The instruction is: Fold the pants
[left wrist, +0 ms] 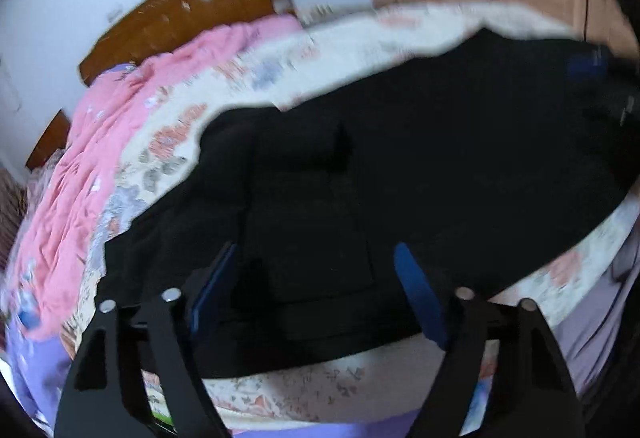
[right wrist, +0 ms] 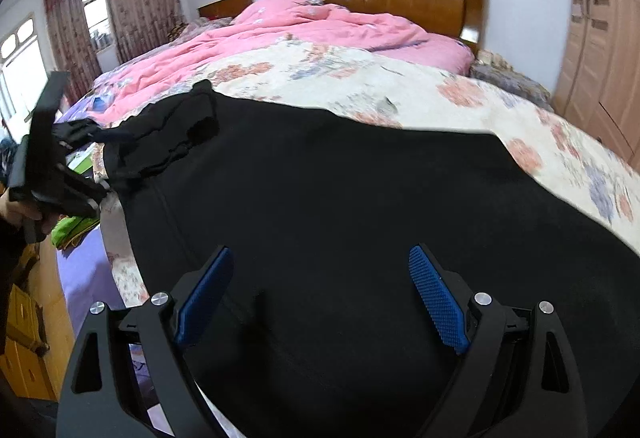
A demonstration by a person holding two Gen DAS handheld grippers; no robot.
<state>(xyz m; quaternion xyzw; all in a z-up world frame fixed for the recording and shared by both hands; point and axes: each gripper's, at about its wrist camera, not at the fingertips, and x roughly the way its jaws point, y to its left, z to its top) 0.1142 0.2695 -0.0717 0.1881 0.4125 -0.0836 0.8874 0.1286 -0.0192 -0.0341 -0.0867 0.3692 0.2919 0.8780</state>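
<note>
left view: left gripper (left wrist: 316,278) hangs wide and empty over the black pants (left wrist: 400,174), which lie flat on the floral sheet (left wrist: 280,54), likely spread ready for a fold; the frame is blurred.

right view: right gripper (right wrist: 320,286) is also wide and empty over the pants. only here the bunched end shows by the left gripper, with the pink quilt (right wrist: 320,26) behind.

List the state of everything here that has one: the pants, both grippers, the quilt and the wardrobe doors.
Pants: spread on the bed, waist end bunched.
Left gripper: open over the pants, holding nothing.
Right gripper: open over the pants, holding nothing.
Quilt: rumpled near the headboard.
Wardrobe doors: closed.
</note>
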